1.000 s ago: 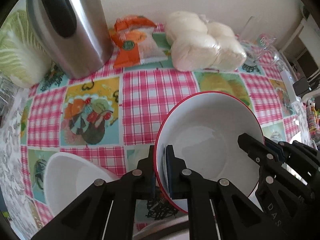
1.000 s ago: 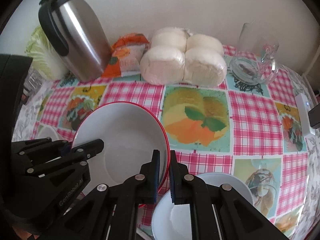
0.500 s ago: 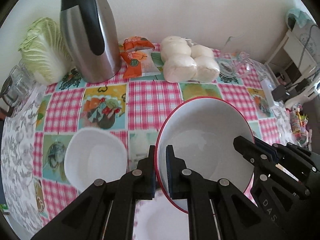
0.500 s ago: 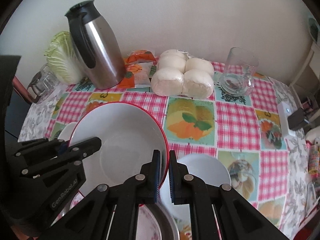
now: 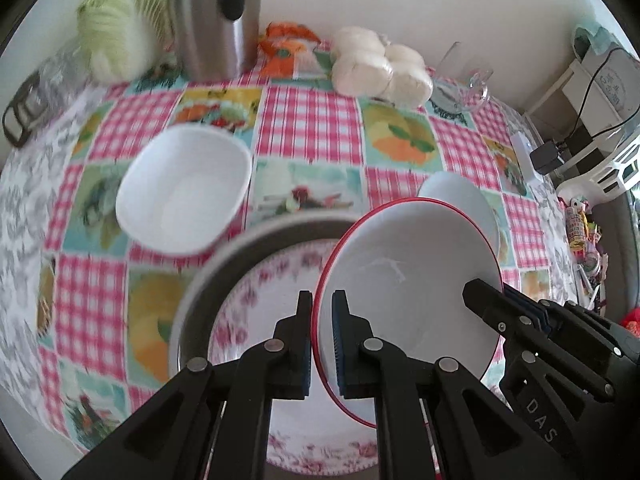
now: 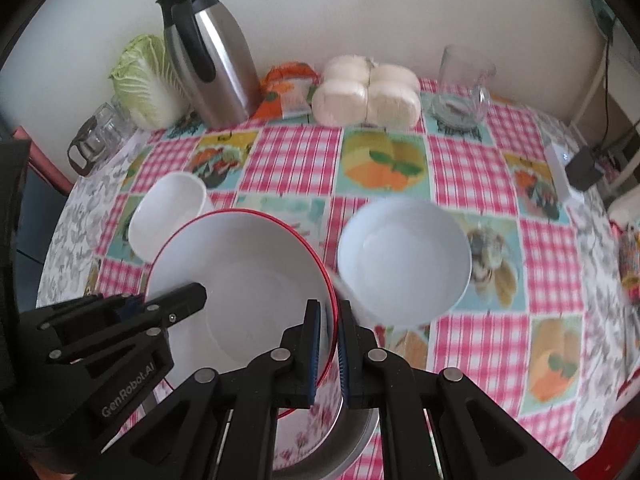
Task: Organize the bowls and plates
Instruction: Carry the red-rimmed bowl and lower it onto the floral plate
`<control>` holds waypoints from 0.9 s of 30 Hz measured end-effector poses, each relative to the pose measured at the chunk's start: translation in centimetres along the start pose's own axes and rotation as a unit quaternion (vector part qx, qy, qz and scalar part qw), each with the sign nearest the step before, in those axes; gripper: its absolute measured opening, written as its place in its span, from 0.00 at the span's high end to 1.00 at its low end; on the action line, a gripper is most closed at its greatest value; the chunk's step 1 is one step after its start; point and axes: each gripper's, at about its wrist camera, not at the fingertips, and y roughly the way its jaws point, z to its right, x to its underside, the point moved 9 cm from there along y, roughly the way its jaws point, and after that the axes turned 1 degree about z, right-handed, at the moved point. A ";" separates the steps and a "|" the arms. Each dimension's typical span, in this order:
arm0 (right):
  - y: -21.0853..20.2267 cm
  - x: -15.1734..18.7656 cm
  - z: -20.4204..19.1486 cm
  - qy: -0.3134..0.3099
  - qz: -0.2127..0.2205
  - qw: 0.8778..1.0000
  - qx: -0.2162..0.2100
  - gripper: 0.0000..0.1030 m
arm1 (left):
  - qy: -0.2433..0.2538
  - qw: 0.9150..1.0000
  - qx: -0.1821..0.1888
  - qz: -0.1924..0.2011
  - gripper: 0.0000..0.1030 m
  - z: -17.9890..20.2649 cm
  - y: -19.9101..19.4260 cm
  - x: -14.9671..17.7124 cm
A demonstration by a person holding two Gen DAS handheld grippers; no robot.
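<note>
Both hand-held grippers are pinched onto the same red-rimmed bowl (image 5: 404, 280), one on each side. The left hand-held gripper (image 5: 321, 344) has its jaws squeezed tight over the bowl's left edge, rim sandwiched between the blue pads. The right hand-held gripper (image 6: 327, 354) does the same on the opposite edge, also clamped all the way down on the rim. The bowl looks lifted off the desk (image 6: 472, 168) and tilted a bit.

Right underneath it there's a big plate with a pink flower pattern (image 5: 260, 304) sitting inside what looks like a grey metal dish (image 5: 196, 292), partly hidden by the bowl and the grippers.

A bit further out, a white squarish bowl (image 5: 184, 192) sits on the checked cloth to the left, and a round white bowl (image 6: 404, 256) sits to the right, just beside the red-rimmed one in the right wrist view. Both look empty.

Along the far edge by the wall, left to right: a small glass jug (image 6: 94, 144), a cabbage (image 6: 146, 80), a steel thermos jug (image 6: 208, 56), an orange snack packet (image 6: 286, 88), a pack of white buns (image 6: 366, 92) and a clear glass mug (image 6: 462, 92). The left view is pretty blurry on that side.
</note>
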 end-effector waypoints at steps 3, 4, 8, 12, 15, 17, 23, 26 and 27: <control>0.1 1.2 -0.3 0.003 -0.006 1.000 -0.006 0.91 | -0.007 1.000 0.000 -0.001 0.91 -0.3 0.0 1.1; 0.1 1.6 -0.5 0.002 -0.007 1.000 -0.006 0.91 | -0.010 1.000 0.000 0.001 0.91 -0.5 -0.1 1.4; 0.0 2.6 -1.1 -0.002 -0.010 1.000 -0.007 0.91 | -0.019 1.000 0.003 0.013 0.91 -0.9 -0.5 2.6; 0.2 3.5 -1.6 -0.008 -0.015 1.000 -0.006 0.91 | -0.042 0.999 0.023 0.012 0.91 -1.8 -0.1 3.8; 0.4 4.0 -2.0 -0.015 -0.018 1.000 -0.004 0.91 | -0.063 0.997 0.037 0.014 0.91 -2.4 0.1 4.5; 0.5 4.2 -2.3 -0.019 -0.021 1.000 -0.004 0.91 | -0.067 0.997 0.039 0.020 0.91 -2.5 0.1 4.6; 0.7 4.2 -2.8 -0.032 -0.024 0.999 0.004 0.91 | -0.074 0.996 0.047 0.035 0.91 -2.8 0.1 4.7; 1.1 4.2 -2.7 -0.036 -0.028 0.999 0.008 0.91 | -0.085 0.994 0.059 0.037 0.91 -3.2 0.2 4.6; 1.2 4.2 -2.7 -0.036 -0.029 0.999 0.008 0.91 | -0.086 0.994 0.061 0.038 0.91 -3.2 0.2 4.4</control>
